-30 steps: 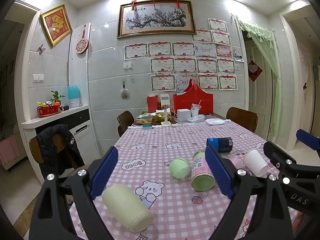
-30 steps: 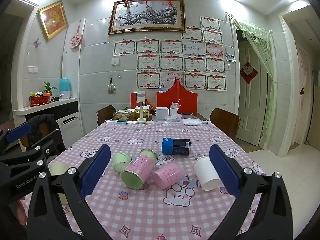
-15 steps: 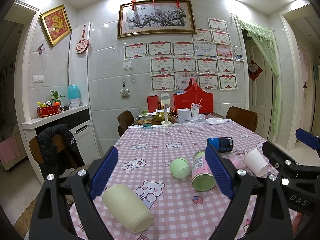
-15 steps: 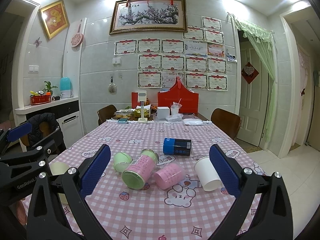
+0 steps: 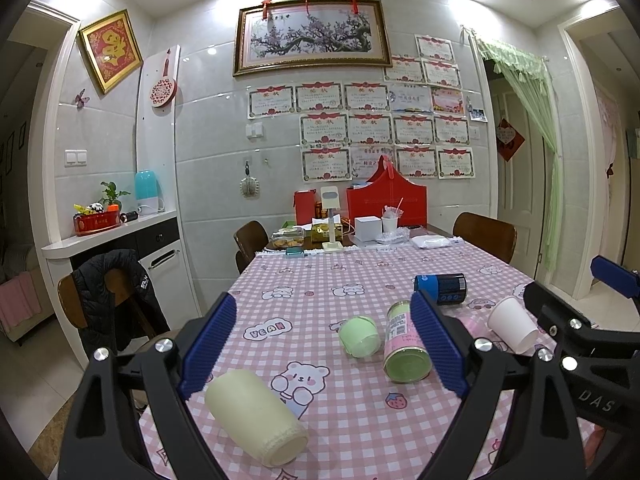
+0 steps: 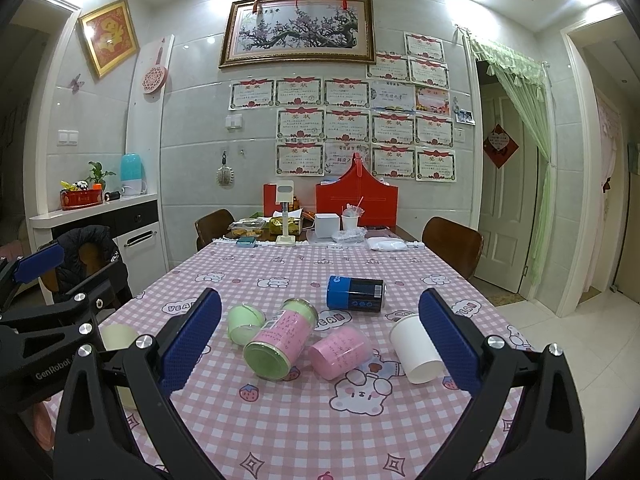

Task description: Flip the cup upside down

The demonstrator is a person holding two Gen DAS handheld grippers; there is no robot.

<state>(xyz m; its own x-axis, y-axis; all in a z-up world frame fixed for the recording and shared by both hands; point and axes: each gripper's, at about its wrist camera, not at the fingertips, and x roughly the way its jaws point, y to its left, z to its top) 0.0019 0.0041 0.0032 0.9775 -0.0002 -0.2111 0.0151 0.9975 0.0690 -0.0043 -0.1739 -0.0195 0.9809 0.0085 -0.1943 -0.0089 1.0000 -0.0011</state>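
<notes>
Several cups and cans lie on their sides on the pink checked tablecloth (image 6: 320,420). A cream cup (image 5: 256,420) lies nearest my left gripper (image 5: 320,344), which is open and empty above the near table edge. A small green cup (image 6: 245,320), a pink can with a green lid (image 6: 280,340), a pink cup (image 6: 340,352), a white paper cup (image 6: 414,350) and a blue can (image 6: 356,294) lie ahead of my right gripper (image 6: 320,340), also open and empty. The white cup is beside its right finger.
Clutter stands at the table's far end: a red box (image 6: 356,204), a white box (image 6: 326,226), food containers (image 6: 246,226). Wooden chairs (image 6: 452,248) flank the table. A chair with a black jacket (image 5: 112,292) stands left. A doorway (image 6: 504,208) is right.
Both grippers have stayed nearly still; the right wrist view shifted very slightly. Nothing on the table moved.
</notes>
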